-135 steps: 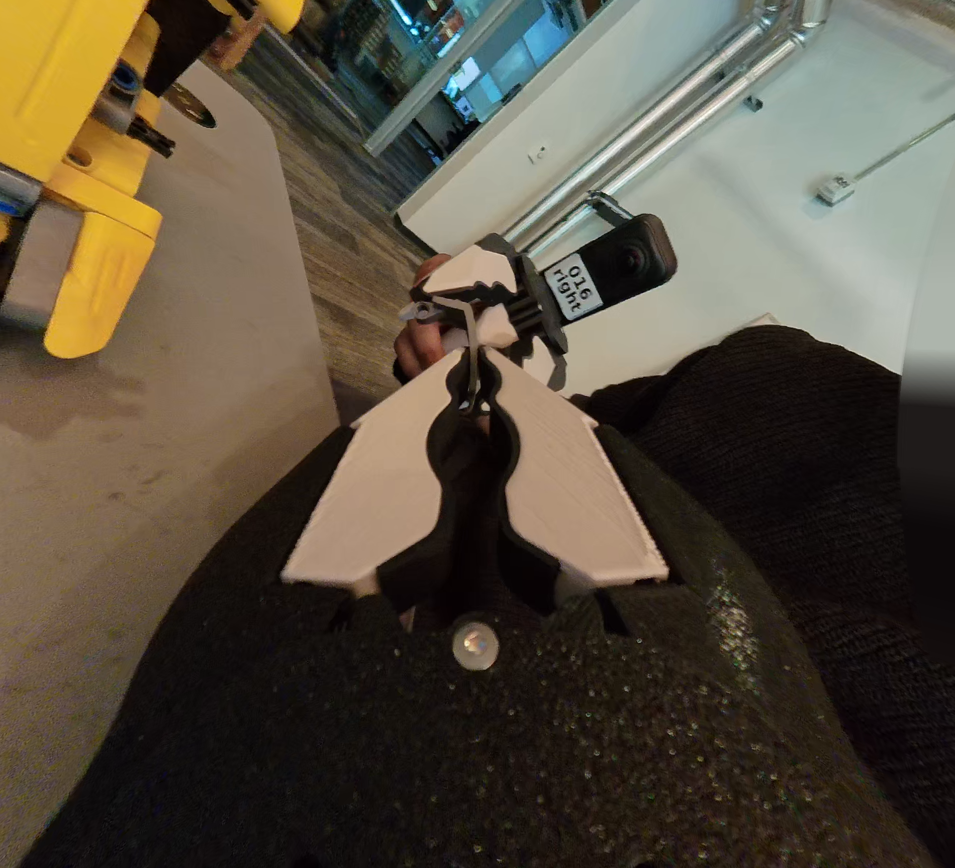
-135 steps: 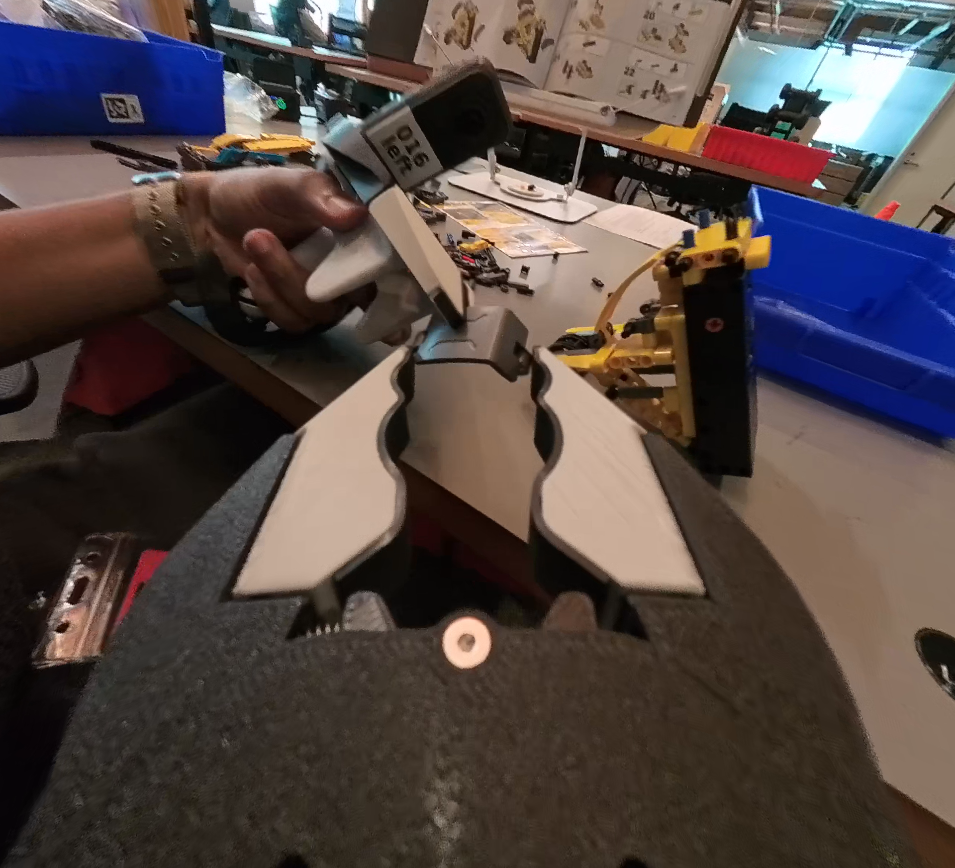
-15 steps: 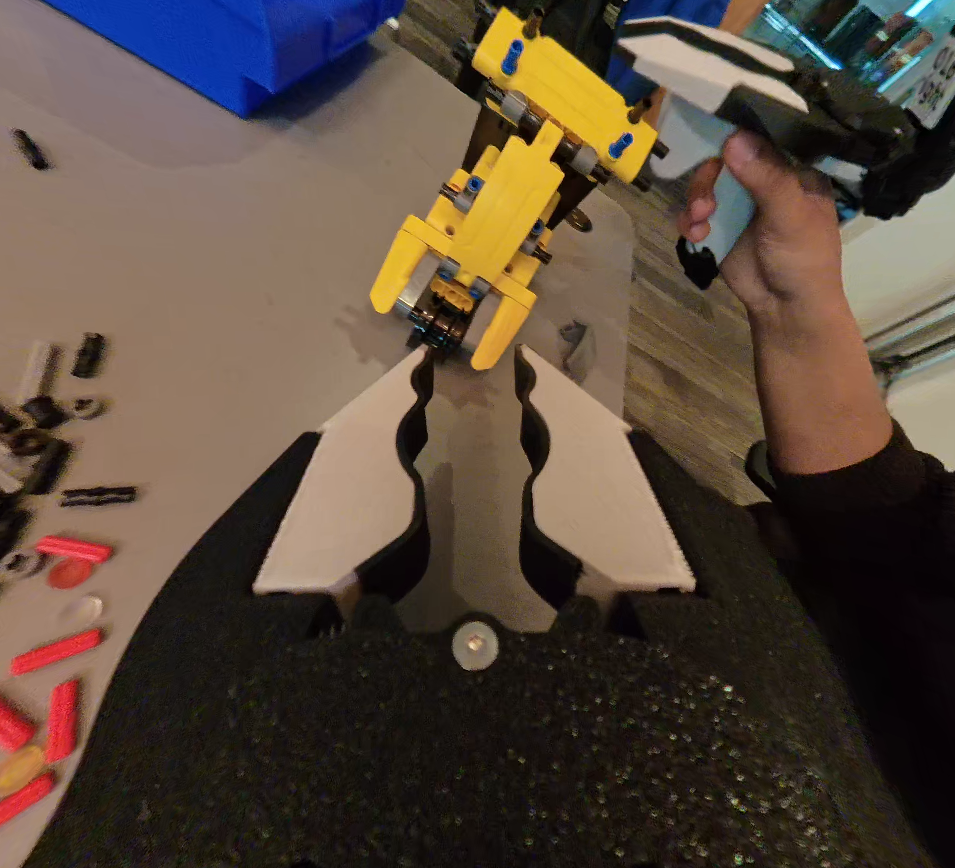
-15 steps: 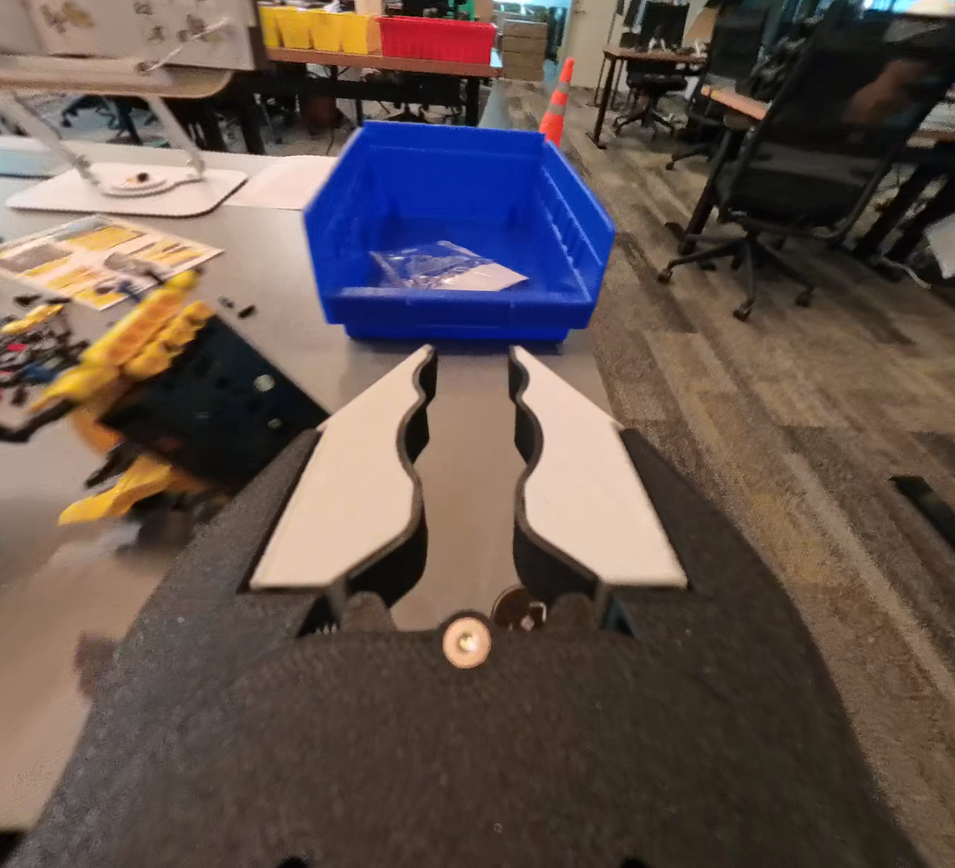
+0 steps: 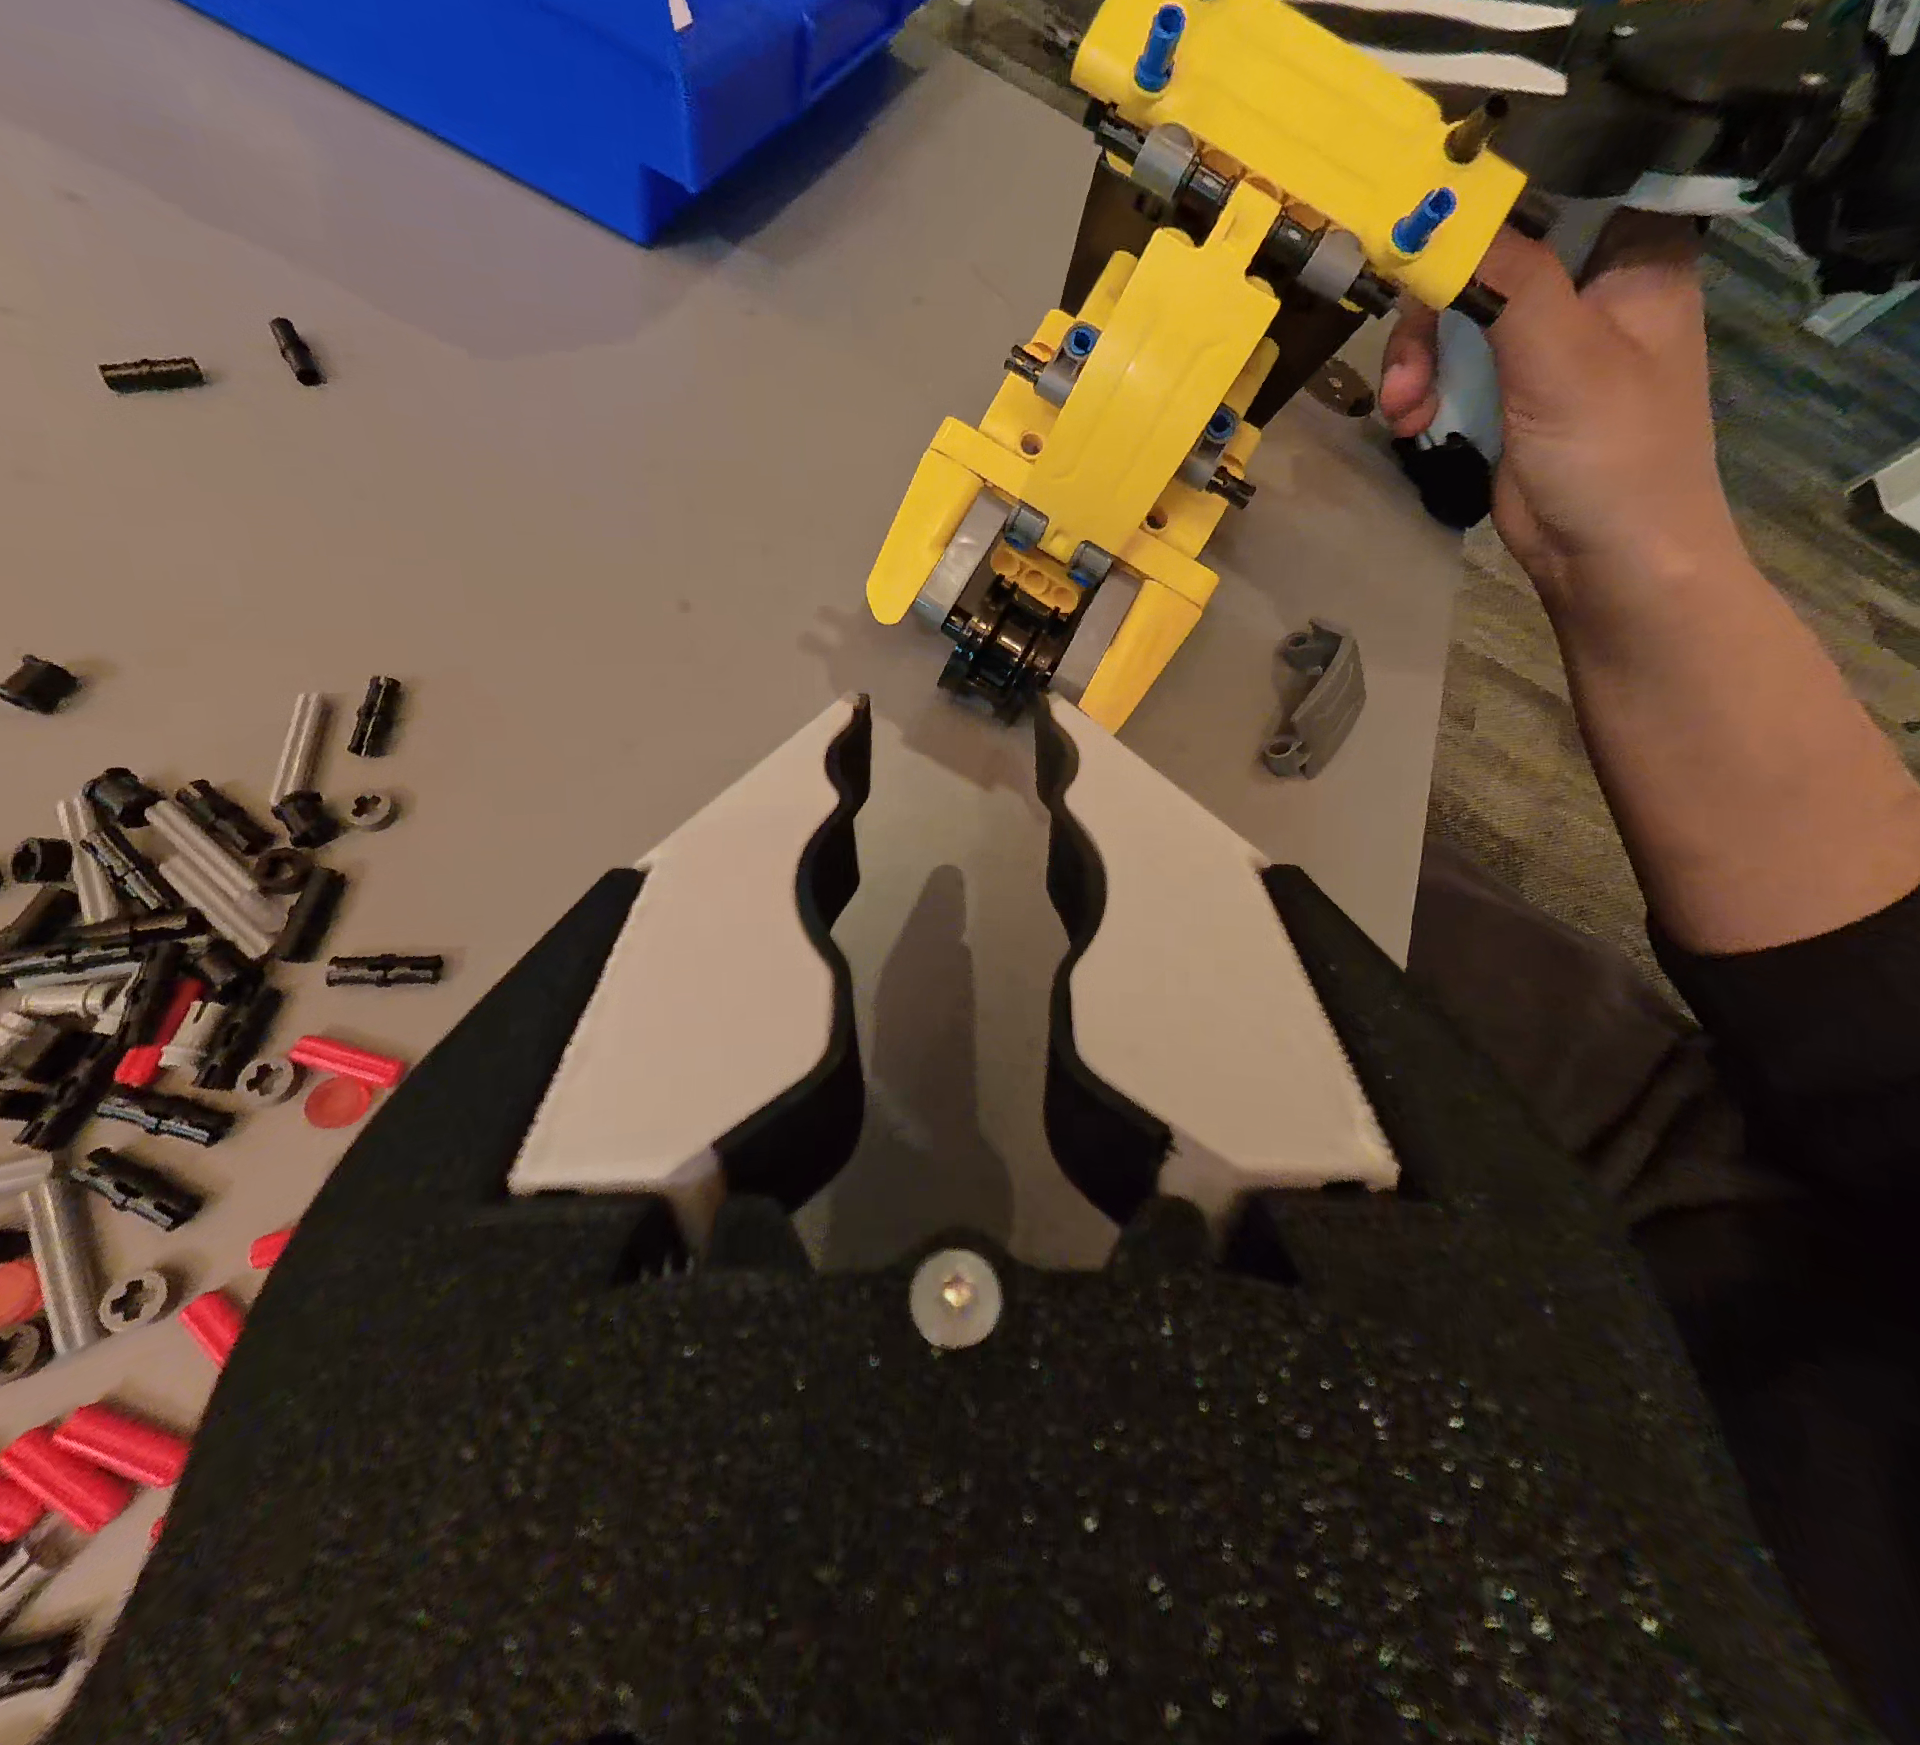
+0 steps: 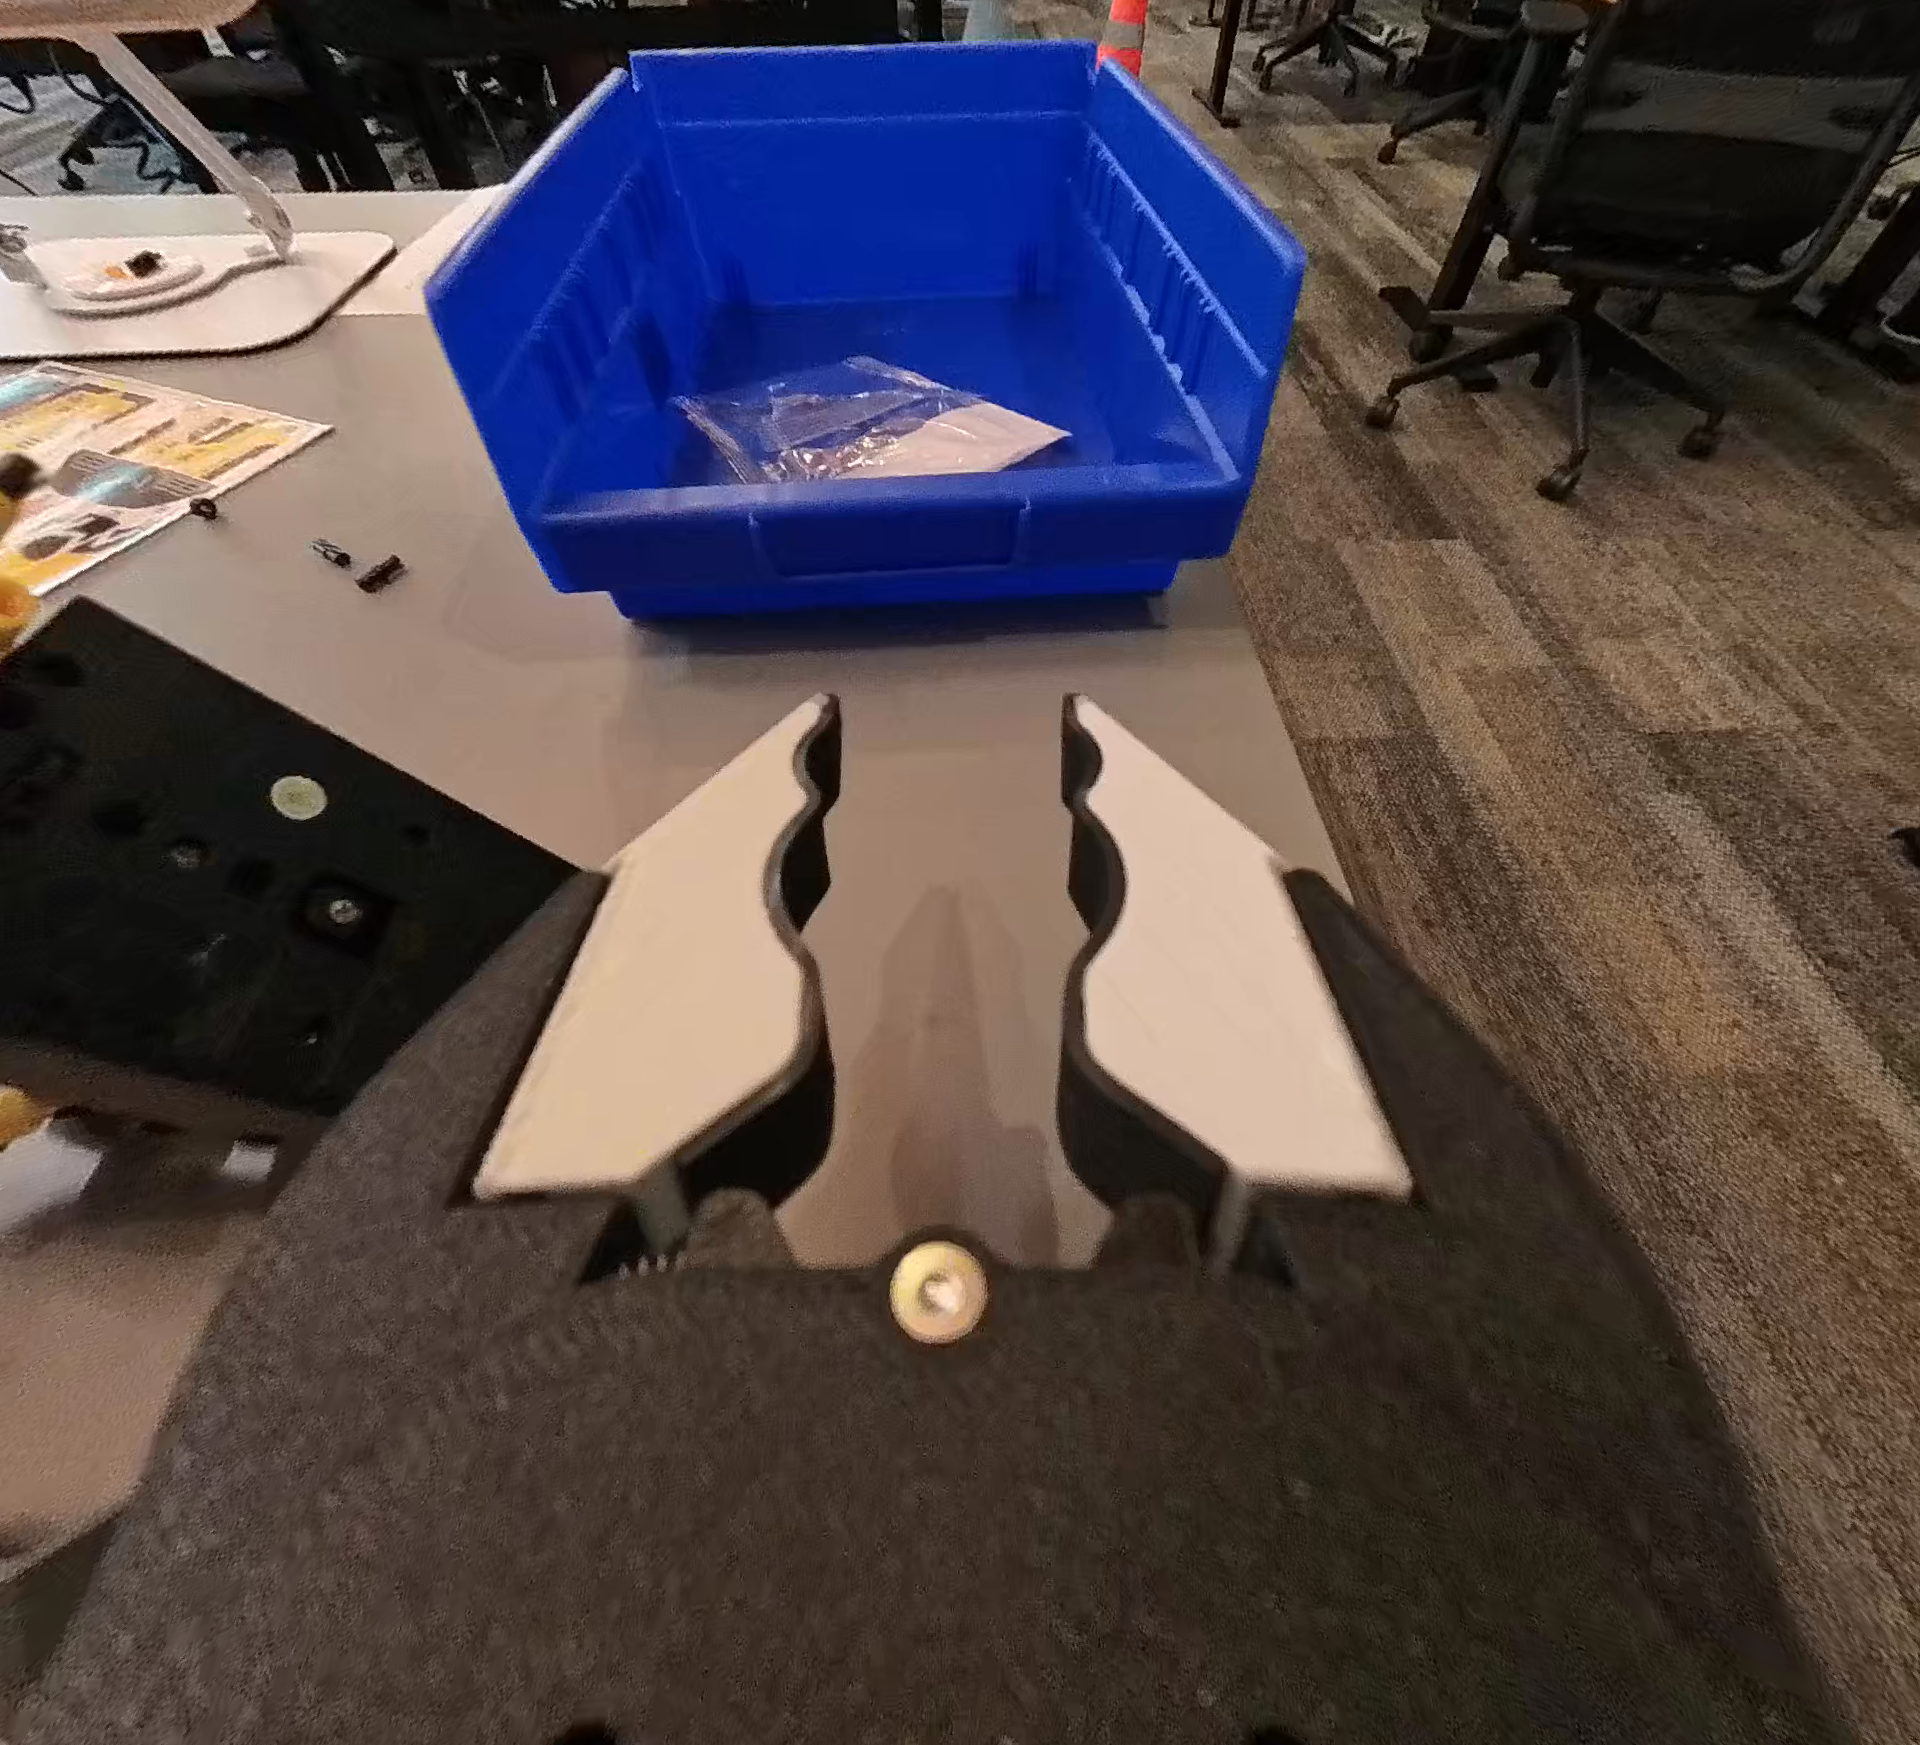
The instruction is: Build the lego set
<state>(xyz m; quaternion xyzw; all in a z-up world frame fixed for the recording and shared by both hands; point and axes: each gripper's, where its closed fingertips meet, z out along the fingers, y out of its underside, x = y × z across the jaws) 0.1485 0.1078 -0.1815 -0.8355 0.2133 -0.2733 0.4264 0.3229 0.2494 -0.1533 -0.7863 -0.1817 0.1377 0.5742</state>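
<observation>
Both grippers empty, fingers spread wide. Left gripper (image 5: pixel 951 719) sits low over the grey table (image 5: pixel 582 490), tips just short of the black wheel hub at the near end of the yellow brick-built model (image 5: pixel 1132 407), not touching. Small grey curved piece (image 5: pixel 1314 703) lies just right of the model. Right gripper (image 6: pixel 951 719) hovers over the table facing a blue bin (image 6: pixel 883 542) with a clear plastic bag (image 6: pixel 862 433) inside. Loose black, grey and red pins (image 5: pixel 156 947) heaped at left.
</observation>
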